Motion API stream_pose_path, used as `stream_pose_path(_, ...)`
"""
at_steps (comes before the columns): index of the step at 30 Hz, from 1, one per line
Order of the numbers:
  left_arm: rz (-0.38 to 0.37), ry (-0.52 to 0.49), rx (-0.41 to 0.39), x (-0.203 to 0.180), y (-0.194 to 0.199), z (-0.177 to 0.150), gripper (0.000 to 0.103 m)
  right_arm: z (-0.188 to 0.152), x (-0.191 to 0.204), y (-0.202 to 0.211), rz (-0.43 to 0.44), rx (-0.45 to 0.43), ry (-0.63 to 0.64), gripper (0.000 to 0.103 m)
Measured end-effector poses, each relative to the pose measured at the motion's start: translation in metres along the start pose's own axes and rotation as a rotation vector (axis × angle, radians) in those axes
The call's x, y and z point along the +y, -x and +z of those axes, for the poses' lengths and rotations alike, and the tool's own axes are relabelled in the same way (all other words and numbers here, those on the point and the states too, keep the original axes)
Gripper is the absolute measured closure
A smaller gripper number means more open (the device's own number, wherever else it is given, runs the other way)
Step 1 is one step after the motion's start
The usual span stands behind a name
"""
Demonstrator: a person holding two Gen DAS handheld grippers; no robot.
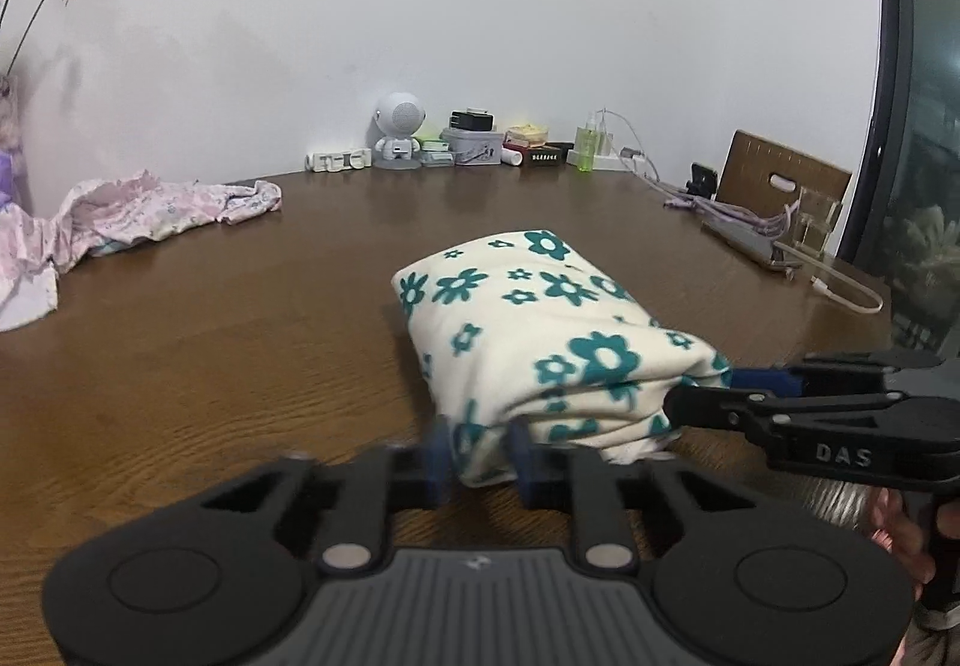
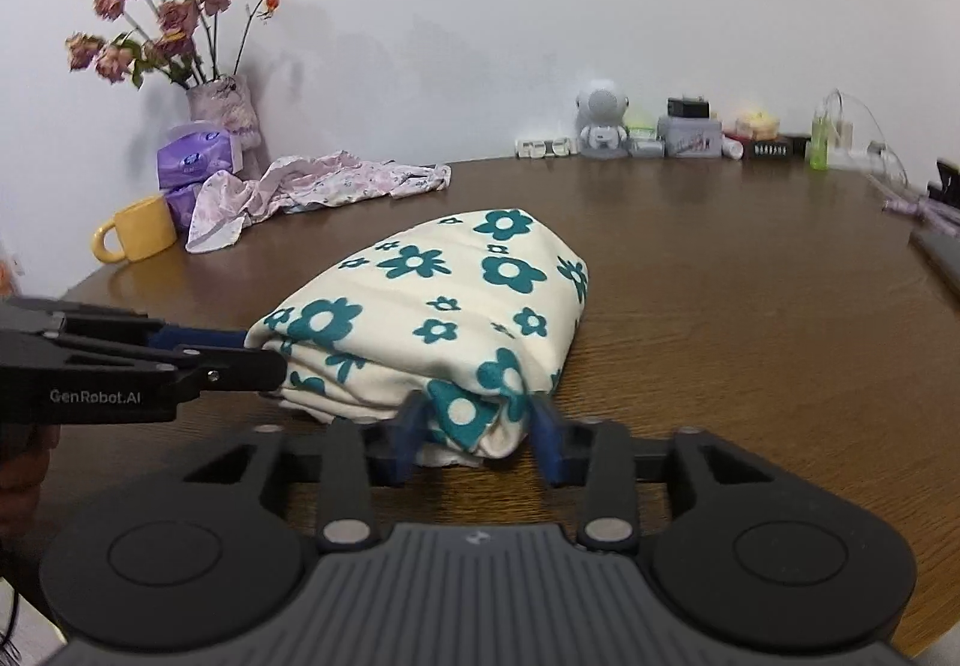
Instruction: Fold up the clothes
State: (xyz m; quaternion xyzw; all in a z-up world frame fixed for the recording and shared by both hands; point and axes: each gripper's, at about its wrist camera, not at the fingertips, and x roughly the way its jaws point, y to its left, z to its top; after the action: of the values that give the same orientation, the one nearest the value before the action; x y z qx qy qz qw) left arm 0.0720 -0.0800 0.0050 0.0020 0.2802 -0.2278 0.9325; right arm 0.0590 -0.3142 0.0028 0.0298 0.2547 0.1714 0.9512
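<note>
A folded cream cloth with teal flowers point(image 1: 540, 330) lies in a thick bundle on the brown table point(image 1: 210, 366); it also shows in the right wrist view point(image 2: 444, 318). My left gripper point(image 1: 480, 453) is shut on the cloth's near left corner. My right gripper point(image 2: 477, 435) is shut on the near right corner, its blue fingers point(image 2: 403, 441) pressing the folded layers. Each gripper shows from the side in the other's view, the right one point(image 1: 708, 390) and the left one point(image 2: 258, 354).
A crumpled pink floral garment point(image 2: 324, 186) lies at the back left beside a yellow mug point(image 2: 141, 237), purple tissue packs point(image 2: 192, 159) and a vase of dried roses point(image 2: 222, 108). Small items, a white robot figure point(image 1: 399, 132), bottles and cables line the back wall. A wooden board point(image 1: 780, 186) stands right.
</note>
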Motion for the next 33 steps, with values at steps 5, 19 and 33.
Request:
stream_pose_path(5, -0.04, 0.115, 0.016, 0.011, -0.005, -0.002, 0.095, -0.002, -0.008, -0.001, 0.011, 0.006, -0.031, 0.092)
stream_pose_path(19, -0.066, 0.189, -0.002, 0.017, -0.001, -0.003, 0.09, -0.005, -0.008, -0.001, 0.003, 0.013, -0.019, 0.091)
stream_pose_path(33, 0.029, 0.027, -0.066, -0.004, 0.01, 0.003, 0.09, -0.001, -0.007, 0.01, -0.025, -0.024, -0.013, 0.089)
